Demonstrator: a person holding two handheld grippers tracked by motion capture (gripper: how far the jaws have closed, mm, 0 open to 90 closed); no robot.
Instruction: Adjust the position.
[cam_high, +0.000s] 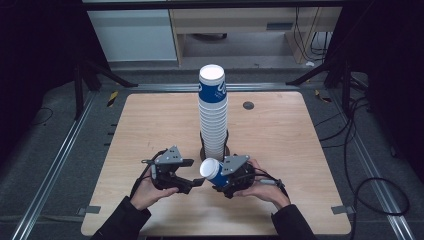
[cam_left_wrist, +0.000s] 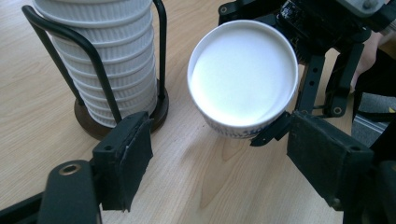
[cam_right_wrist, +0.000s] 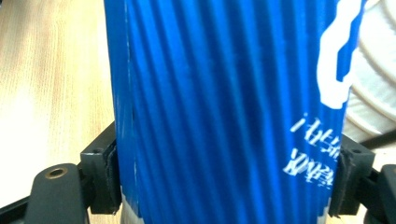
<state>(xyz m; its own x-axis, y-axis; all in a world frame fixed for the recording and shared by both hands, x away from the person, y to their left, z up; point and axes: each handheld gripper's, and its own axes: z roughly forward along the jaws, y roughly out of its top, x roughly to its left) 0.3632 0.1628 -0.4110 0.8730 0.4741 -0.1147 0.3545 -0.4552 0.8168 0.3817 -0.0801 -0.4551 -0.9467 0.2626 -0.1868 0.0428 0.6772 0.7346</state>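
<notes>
While your left hand (cam_high: 145, 192) rests low at the near left of the pale wooden surface (cam_high: 150, 125), the left tool (cam_high: 192, 183) it holds lies just above the wood with its jaws spread and nothing between them. In the left gripper view those two black padded jaws stand wide apart, one at each lower corner, and the bare wood shows between them.

Moving toward the middle, a tall stack of blue-and-white ribbed paper cups (cam_high: 213, 115) stands upright in a black wire holder with a dark round base (cam_left_wrist: 100, 128), set near the centre of the surface. From your left tool's camera the lower white rims of that stack sit at the upper left, caged by the holder's thin black uprights.

Just in front of the stack and a little to its right, a single blue ribbed paper cup with a white inside (cam_high: 214, 171) is held tilted, its open mouth turned toward your left tool. That mouth faces the left tool's camera almost straight on.

Your right tool (cam_high: 223, 176) pinches this cup across its body; in the right gripper view the blue ribbed wall with white lettering sits squeezed between both pads. Your right hand (cam_high: 265, 190) grips that tool at the near right.
</notes>
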